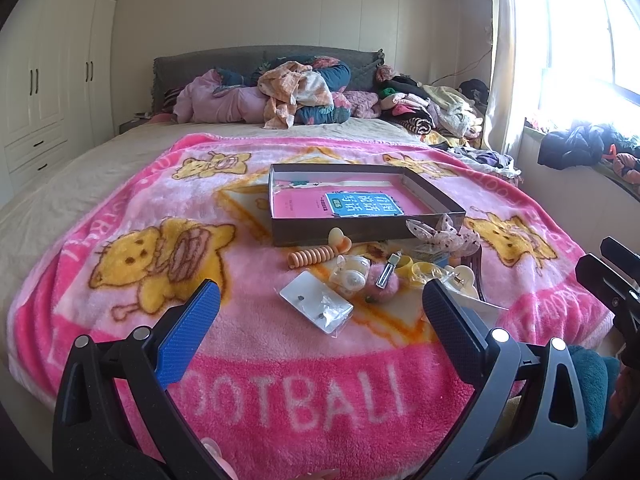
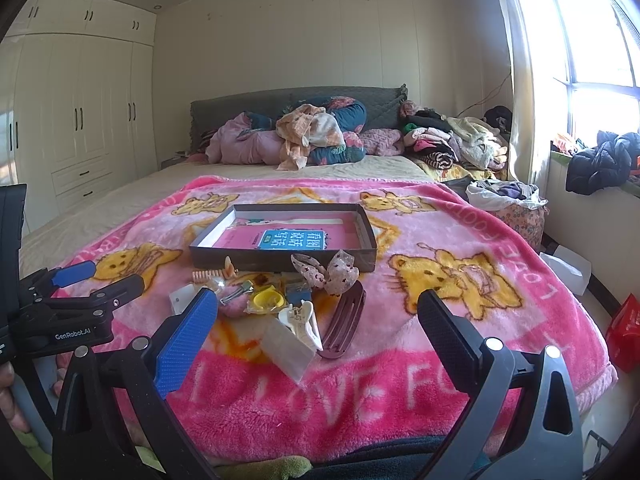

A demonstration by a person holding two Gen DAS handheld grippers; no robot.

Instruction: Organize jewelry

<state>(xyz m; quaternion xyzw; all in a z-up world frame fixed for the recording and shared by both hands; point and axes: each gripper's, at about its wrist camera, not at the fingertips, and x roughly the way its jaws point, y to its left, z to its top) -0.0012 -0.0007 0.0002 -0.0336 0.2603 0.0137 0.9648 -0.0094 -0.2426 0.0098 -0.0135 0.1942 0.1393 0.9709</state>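
A shallow brown box (image 1: 434,196) (image 2: 366,222) with a pink book inside lies on the pink blanket. In front of it lies a pile of jewelry and hair pieces: an orange spiral hair tie (image 1: 310,257) (image 2: 205,274), a clear earring packet (image 1: 316,300), a pink fuzzy clip (image 1: 384,282) (image 2: 236,300), yellow rings (image 2: 268,299), a white claw clip (image 2: 298,316), a spotted bow (image 1: 442,234) (image 2: 326,270) and a dark hair comb (image 2: 344,328). My left gripper (image 1: 320,326) is open and empty, just short of the packet. My right gripper (image 2: 316,334) is open and empty, near the pile.
The pink blanket (image 1: 120,208) (image 2: 500,280) covers the foot of a bed. Heaped bedding and clothes (image 1: 296,92) (image 2: 316,136) lie at the headboard. Wardrobes (image 2: 80,120) stand on the left, a window sill with clothes (image 2: 600,160) on the right. A red bag (image 2: 626,336) is on the floor.
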